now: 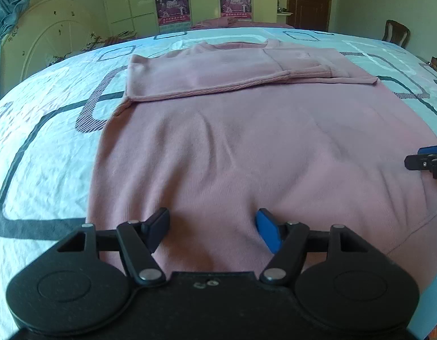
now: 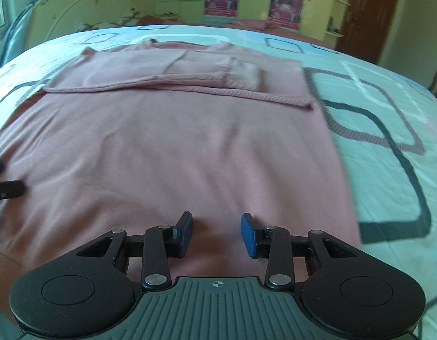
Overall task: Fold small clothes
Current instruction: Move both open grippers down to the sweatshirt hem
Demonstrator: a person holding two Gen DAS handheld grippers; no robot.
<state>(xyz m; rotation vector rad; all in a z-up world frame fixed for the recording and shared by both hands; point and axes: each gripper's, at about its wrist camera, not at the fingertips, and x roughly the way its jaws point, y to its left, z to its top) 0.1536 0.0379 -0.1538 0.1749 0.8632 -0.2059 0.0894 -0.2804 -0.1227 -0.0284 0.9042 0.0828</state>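
Lying lengthwise toward frame top: pink garment [image 1: 246, 147] | hovering above near hem, gaping empty: left gripper [image 1: 212, 231], right gripper [image 2: 217, 233]

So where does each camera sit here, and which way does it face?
Left wrist: on the left gripper, looking forward and down across the pink top on the bed; its own open fingers show, and the right gripper's tip at the right edge.
Right wrist: on the right gripper, same direction, from further right; its open fingers show, and the left gripper's tip at the left edge.
Shared: the top, its folded sleeves, the bed, posters, door.
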